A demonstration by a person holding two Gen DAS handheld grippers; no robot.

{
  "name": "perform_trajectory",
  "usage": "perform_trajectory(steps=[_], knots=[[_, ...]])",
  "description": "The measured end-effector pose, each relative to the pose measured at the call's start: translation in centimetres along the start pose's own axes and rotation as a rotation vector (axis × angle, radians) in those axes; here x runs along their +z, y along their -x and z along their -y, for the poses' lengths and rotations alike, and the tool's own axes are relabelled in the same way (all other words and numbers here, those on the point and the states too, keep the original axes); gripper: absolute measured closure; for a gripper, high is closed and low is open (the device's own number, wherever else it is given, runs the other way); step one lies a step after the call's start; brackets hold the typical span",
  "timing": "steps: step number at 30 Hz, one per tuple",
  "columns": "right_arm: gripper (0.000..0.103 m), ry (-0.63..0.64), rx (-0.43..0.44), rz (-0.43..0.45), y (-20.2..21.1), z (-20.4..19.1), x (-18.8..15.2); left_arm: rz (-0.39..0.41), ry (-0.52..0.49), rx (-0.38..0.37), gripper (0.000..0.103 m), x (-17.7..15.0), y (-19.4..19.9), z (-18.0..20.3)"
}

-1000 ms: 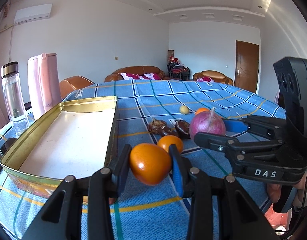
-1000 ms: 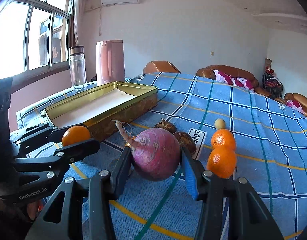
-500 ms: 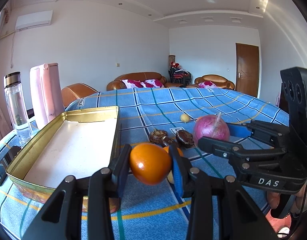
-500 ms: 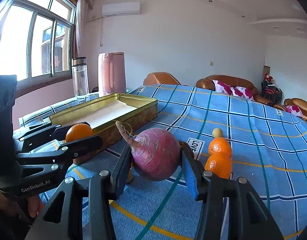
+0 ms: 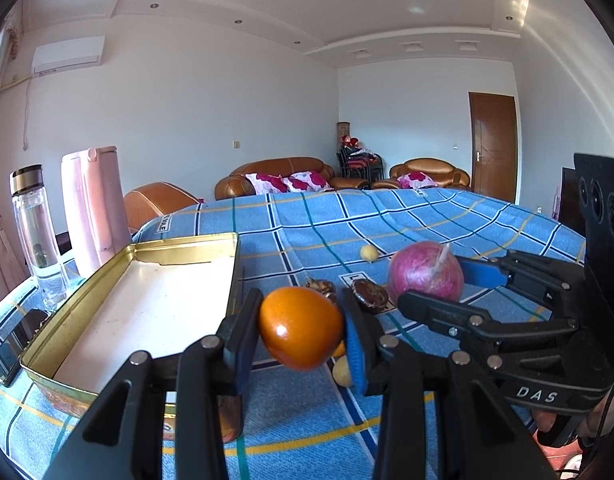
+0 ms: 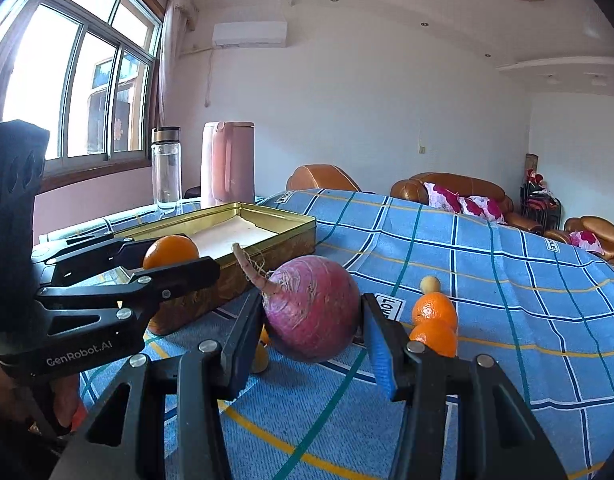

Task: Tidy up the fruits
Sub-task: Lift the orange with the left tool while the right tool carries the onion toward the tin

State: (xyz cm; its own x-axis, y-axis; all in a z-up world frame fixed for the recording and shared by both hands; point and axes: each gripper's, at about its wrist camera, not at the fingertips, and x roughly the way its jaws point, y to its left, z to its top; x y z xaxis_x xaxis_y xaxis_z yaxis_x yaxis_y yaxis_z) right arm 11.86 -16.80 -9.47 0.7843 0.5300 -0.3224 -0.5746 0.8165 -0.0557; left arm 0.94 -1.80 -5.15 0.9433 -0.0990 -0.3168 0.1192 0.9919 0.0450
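A: Claws first, then. Your left claw (image 5: 303, 334) was clamped on an orange (image 5: 301, 334), held in the air just beside the near right corner of the gold tin (image 5: 87, 280). Your right claw (image 6: 313, 314) gripped the purple onion (image 6: 313, 314), lifted above the table (image 6: 527, 280).

B: And around you?

A: Two oranges (image 6: 435, 320), a small yellow fruit (image 6: 429, 283) and some dark pieces (image 5: 369, 294) lay on the blue checked cloth. The tin's pale floor showed no fruit that I could see.

B: So which step was it?

A: Carrying, I'd judge. You next needed to bring the orange left over the rim, lower it, then loosen your grip.
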Motion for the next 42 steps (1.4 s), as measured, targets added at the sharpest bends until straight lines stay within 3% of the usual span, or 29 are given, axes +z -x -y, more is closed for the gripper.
perform_trajectory(steps=[42], knots=[[0.052, 0.013, -0.007, 0.159, 3.0, -0.3, 0.3, 0.107, -0.048, 0.035, 0.063, 2.8, 1.0, 0.5]])
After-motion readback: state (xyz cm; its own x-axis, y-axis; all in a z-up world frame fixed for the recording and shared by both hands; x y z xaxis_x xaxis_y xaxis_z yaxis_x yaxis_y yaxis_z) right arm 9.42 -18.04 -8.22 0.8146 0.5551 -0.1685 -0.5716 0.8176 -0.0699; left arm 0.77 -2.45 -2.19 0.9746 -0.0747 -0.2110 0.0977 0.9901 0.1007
